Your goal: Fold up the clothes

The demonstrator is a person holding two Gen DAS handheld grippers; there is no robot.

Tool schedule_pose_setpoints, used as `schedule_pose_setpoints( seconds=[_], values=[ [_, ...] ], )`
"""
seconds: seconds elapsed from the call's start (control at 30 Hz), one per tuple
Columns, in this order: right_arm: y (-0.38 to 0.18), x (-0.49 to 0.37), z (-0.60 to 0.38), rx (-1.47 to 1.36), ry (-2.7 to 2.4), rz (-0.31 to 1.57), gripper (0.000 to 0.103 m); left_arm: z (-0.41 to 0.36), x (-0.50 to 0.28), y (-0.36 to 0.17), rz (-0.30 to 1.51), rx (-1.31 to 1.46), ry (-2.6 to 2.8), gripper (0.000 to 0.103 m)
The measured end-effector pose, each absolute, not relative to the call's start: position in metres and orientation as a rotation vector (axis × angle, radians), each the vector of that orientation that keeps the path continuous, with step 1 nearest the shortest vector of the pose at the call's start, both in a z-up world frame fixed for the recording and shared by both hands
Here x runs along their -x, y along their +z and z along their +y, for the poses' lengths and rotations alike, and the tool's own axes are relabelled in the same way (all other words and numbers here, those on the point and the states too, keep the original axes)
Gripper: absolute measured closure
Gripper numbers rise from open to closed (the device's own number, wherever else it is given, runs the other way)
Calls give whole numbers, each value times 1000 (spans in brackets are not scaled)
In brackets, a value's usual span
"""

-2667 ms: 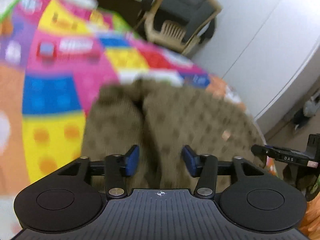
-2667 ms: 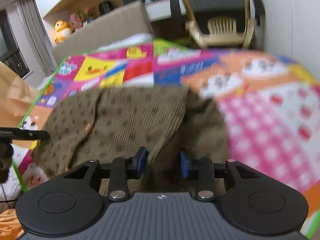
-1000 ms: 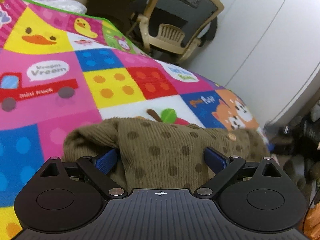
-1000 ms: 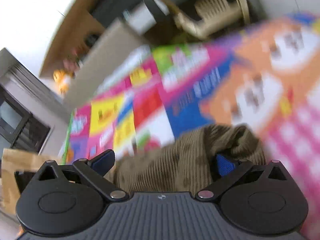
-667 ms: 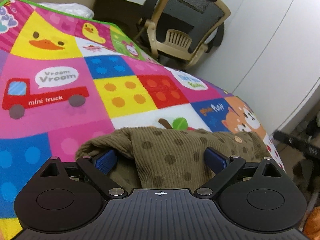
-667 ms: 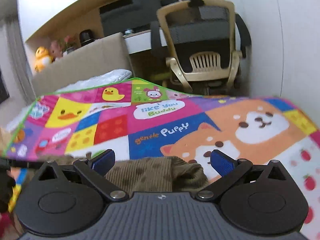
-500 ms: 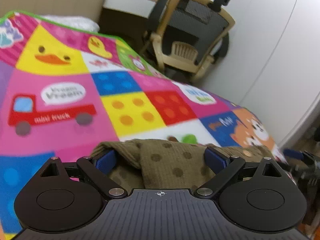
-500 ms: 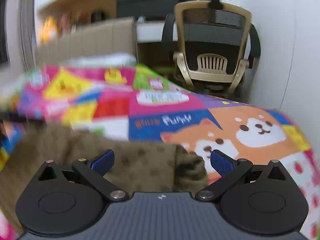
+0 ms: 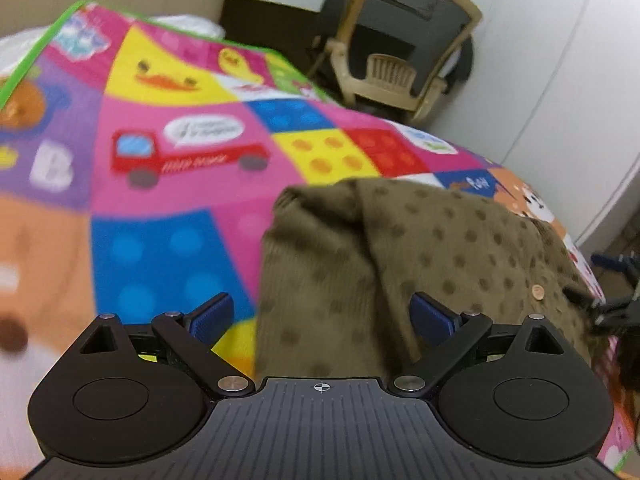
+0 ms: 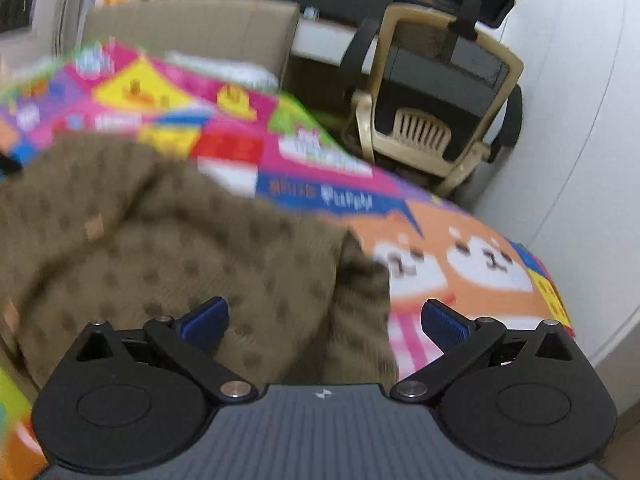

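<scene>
An olive-brown dotted knit garment lies folded in a bundle on a bright patchwork play mat. My left gripper is open above the bundle's near left part, its blue pads wide apart and nothing pinched. In the right wrist view the same garment fills the lower left, a small tan button showing on it. My right gripper hangs open over the bundle's right edge, one pad over the knit and the other over the mat. The right gripper's tip shows at the left view's right edge.
A beige and black office chair stands past the mat's far edge, beside a white wall. A beige padded board and a desk sit behind the mat. A white cloth lies at the far edge.
Both grippers, earlier narrow around the knit, have spread wide and let go. They have since pulled back and up, so more of the folded bundle shows.
</scene>
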State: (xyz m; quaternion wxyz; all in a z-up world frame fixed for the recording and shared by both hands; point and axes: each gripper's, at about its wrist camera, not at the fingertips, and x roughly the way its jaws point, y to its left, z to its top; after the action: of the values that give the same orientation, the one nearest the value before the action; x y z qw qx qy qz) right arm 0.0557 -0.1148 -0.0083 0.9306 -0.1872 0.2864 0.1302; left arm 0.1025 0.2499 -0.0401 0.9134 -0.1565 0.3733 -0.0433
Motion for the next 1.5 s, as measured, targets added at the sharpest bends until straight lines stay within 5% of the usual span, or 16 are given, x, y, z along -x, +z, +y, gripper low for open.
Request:
schedule_pose_setpoints(
  seconds=[0.1, 0.33, 0.53, 0.67, 0.83, 1.07, 1.5],
  values=[
    [-1, -50, -106, 410, 248, 555, 0, 258, -93, -45, 762, 390, -73, 6],
    [33, -19, -73, 279, 476, 458, 0, 262, -78, -45, 755, 423, -54, 31],
    [-15, -21, -37, 363, 533, 600, 0, 250, -70, -41, 762, 343, -20, 46],
    [-14, -17, -47, 335, 539, 603, 0, 235, -60, -14, 679, 308, -53, 45],
    [-18, -16, -48, 337, 533, 596, 0, 199, -73, 9, 586, 341, -275, 19],
    [-19, -13, -44, 342, 528, 587, 0, 170, -113, -41, 722, 385, -248, 18],
    [-19, -19, -42, 334, 531, 593, 0, 164, -99, -35, 699, 332, -212, 12]
  ],
)
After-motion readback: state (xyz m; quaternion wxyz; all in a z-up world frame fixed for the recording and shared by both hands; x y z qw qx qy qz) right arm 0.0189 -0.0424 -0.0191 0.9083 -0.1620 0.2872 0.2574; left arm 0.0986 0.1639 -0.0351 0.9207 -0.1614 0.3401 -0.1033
